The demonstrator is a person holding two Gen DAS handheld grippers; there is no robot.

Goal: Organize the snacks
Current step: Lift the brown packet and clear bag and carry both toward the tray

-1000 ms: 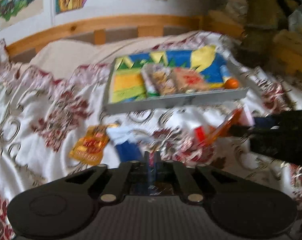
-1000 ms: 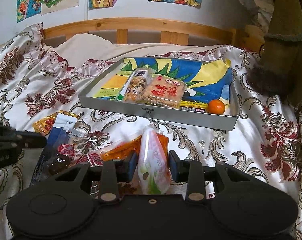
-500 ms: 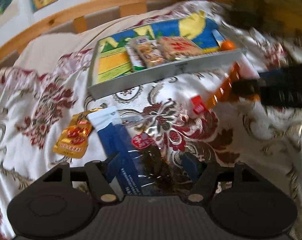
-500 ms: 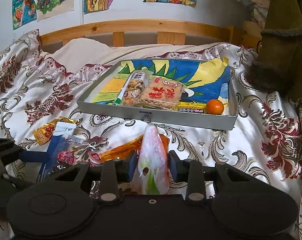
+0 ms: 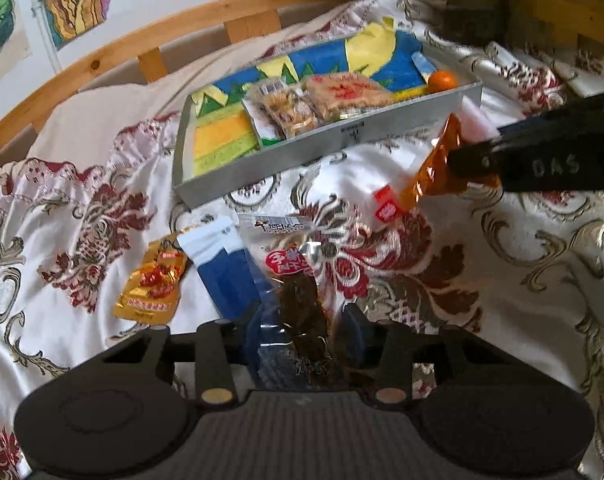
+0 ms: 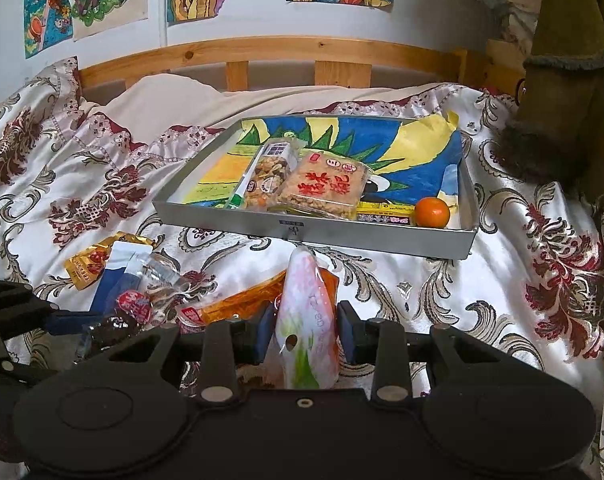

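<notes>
A grey tray (image 5: 334, 142) (image 6: 302, 232) lies on the bedspread and holds a nut pack (image 6: 267, 178), a rice-cracker pack (image 6: 326, 188), a thin bar and a tangerine (image 6: 432, 212). My left gripper (image 5: 302, 332) stands open around the near end of a clear packet of dark dried snack (image 5: 297, 292); its fingers are beside the packet, contact unclear. My right gripper (image 6: 304, 328) is shut on a pink-white pouch (image 6: 308, 320) with an orange packet (image 6: 241, 306) against it; it also shows in the left wrist view (image 5: 438, 168).
A gold packet (image 5: 151, 288) and a blue-white packet (image 5: 221, 272) lie left of the dark snack. A wooden bed rail (image 6: 302, 50) runs behind the tray. An olive fur-trimmed garment (image 6: 562, 64) hangs at the right.
My left gripper has opened from shut, swung and come down around the dark snack packet. My right gripper has kept its hold on the pouch and moved closer to the tray.
</notes>
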